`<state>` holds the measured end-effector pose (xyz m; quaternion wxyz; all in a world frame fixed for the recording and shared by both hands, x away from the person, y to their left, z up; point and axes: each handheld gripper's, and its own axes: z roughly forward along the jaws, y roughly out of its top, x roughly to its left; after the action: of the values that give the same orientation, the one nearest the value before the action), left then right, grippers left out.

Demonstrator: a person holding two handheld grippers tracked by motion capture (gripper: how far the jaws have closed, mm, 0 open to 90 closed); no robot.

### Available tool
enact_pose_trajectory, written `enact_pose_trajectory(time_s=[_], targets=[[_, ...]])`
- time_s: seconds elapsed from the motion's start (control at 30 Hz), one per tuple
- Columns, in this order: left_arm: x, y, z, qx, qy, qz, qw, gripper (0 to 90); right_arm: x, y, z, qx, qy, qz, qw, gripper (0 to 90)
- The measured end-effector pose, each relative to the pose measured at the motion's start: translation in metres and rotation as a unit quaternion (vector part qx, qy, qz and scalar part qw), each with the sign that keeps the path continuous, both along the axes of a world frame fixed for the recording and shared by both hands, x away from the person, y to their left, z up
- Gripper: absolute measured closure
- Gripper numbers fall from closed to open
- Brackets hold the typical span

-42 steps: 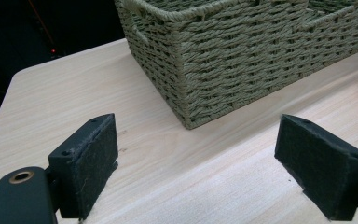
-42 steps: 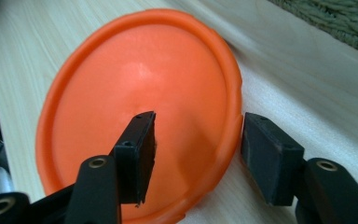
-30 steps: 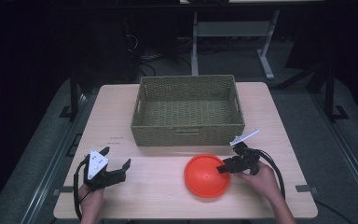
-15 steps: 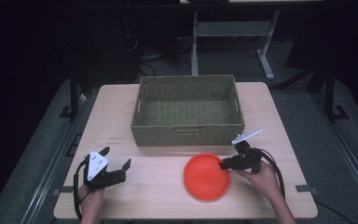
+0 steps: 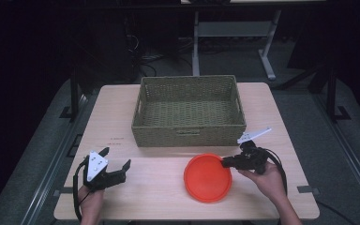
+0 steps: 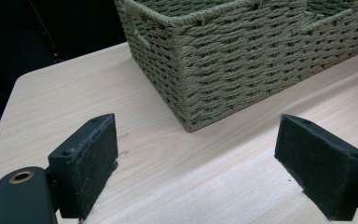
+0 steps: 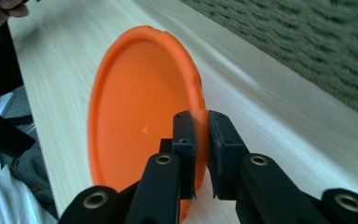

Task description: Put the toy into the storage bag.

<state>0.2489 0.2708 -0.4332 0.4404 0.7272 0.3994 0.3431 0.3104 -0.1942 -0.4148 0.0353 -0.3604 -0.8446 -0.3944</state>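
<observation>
An orange plate [image 5: 207, 177] lies in front of the wicker basket [image 5: 189, 110] on the wooden table. My right gripper [image 5: 225, 162] is shut on the plate's right rim; its jaws have just been closing on it. In the right gripper view the two pads pinch the plate [image 7: 135, 112] at its rim, right gripper [image 7: 200, 135], and the plate looks raised off the table on that side. My left gripper [image 5: 117, 162] rests open at the table's front left, nothing between its jaws. In the left gripper view the left gripper [image 6: 196, 163] faces the basket's corner [image 6: 223, 65].
The basket is empty and takes up the table's middle back. Bare tabletop [image 5: 154, 187] lies between the two grippers. Dark floor and a metal stand [image 5: 267, 61] lie behind the table.
The right gripper's jaws have closed on the plate's rim and the hand has lifted a little, tilting the plate. The left gripper has stayed put.
</observation>
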Motion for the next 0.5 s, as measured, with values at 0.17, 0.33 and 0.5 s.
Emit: enact_pose_trajectory(time_s=[0.17,0.33,0.5], targets=[[-0.001,0.000,0.000,0.002,-0.001,0.002,1.0000,12.7,-0.007,0.003,0.017,-0.009,-0.021,0.010,0.9997,82.1],[0.000,0.001,0.000,0.003,0.000,0.003,1.0000,12.7,-0.010,0.002,0.035,-0.007,-0.032,0.014,0.9994,82.1],[-0.001,0.001,0.000,0.003,0.000,0.002,1.0000,12.7,-0.011,0.001,0.047,-0.011,-0.041,0.017,0.9990,82.0]])
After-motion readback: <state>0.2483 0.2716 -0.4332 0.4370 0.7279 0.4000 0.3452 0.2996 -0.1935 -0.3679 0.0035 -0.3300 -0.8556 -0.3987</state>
